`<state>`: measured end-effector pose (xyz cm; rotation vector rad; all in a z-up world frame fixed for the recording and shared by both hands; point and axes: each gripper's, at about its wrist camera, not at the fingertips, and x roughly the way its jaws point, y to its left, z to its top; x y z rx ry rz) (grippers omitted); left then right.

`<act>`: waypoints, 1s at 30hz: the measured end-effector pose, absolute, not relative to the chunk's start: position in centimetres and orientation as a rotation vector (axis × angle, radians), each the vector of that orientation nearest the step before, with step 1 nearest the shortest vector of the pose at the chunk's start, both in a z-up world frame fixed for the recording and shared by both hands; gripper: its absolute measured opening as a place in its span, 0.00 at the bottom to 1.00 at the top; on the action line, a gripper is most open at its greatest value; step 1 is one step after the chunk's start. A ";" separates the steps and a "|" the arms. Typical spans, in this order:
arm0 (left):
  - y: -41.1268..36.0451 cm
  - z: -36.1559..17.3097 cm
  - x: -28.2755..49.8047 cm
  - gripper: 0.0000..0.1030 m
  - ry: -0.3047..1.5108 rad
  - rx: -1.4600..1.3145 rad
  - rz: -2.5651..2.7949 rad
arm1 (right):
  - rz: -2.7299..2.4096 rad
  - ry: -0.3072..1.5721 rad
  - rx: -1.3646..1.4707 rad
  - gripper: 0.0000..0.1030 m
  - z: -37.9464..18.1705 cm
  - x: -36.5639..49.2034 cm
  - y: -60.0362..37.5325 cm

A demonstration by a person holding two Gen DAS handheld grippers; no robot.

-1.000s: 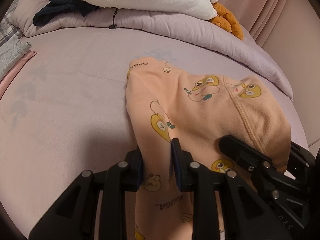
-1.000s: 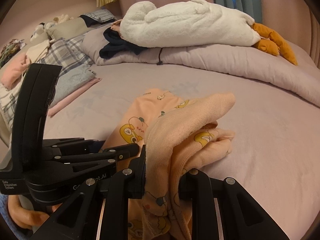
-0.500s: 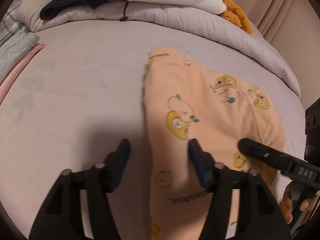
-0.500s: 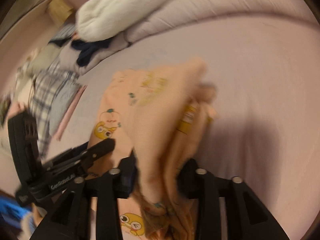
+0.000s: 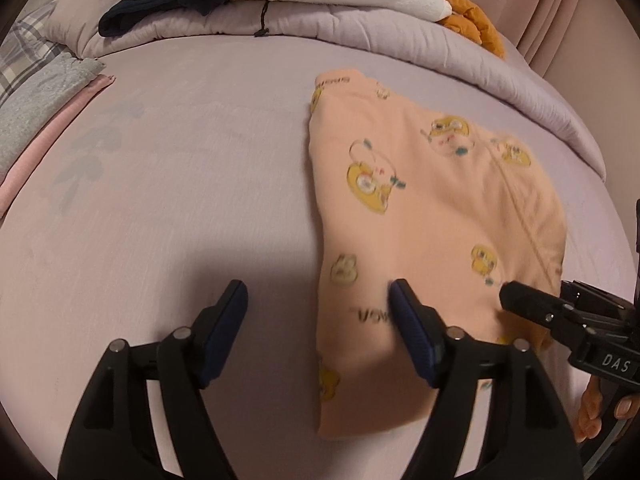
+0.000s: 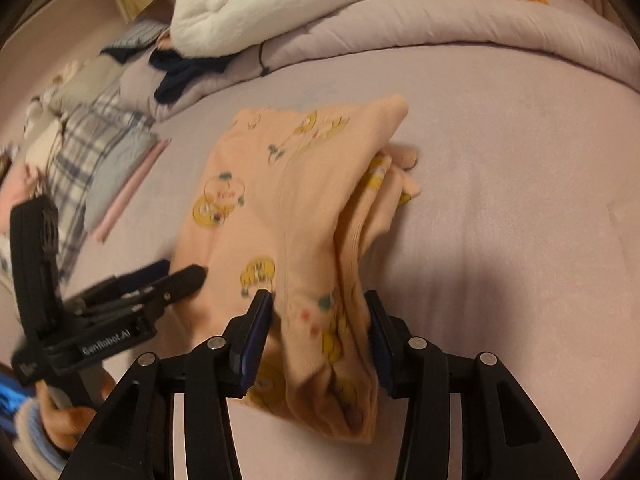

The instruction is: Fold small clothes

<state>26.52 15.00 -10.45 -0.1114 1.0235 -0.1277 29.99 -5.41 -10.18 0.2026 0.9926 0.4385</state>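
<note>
The left gripper (image 5: 318,306) lets go: a second ago it pinched the left edge of the peach pyjama garment (image 5: 420,220), now its jaws are opening, that edge lying flat on the bedsheet (image 5: 180,168). The right gripper (image 6: 320,316) has loosened too, its pads off the bunched fold, which slumps lower against the bedsheet.

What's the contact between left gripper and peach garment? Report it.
Cannot tell. Left wrist view: the opening left gripper has one finger over the peach garment; blur hides contact.
</note>
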 end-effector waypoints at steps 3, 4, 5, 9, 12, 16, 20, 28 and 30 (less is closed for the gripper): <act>15.2 -10.7 25.9 0.74 1.033 -0.125 -0.126 | 0.423 1.031 0.170 0.46 -11.3 29.8 -5.3; 15.2 -10.7 25.6 0.74 1.033 -0.121 -0.123 | 0.421 1.024 0.158 0.46 -11.1 29.6 -5.1; 15.2 -10.7 25.4 0.74 1.035 -0.118 -0.121 | 0.417 1.015 0.134 0.46 -11.0 29.2 -4.9; 15.1 -10.4 24.0 0.72 1.047 -0.121 -0.110 | 0.402 1.009 0.064 0.46 -10.9 28.3 -4.2; 15.0 -9.6 22.5 0.72 1.045 -0.133 -0.105 | 0.410 0.998 0.107 0.46 -10.2 27.1 -5.0; 14.4 -8.7 20.3 0.78 1.048 -0.135 -0.118 | 0.410 0.975 0.107 0.46 -9.3 25.0 -5.8; 13.2 -8.0 18.2 0.85 1.053 -0.093 -0.120 | 0.393 0.955 0.069 0.53 -8.6 22.8 -5.8; 11.5 -6.0 13.7 1.00 1.032 -0.071 -0.123 | 0.346 0.924 0.060 0.73 -7.5 19.1 -6.6; 11.2 -5.4 12.8 1.00 1.028 -0.072 -0.120 | 0.334 0.927 0.050 0.76 -7.4 18.5 -6.6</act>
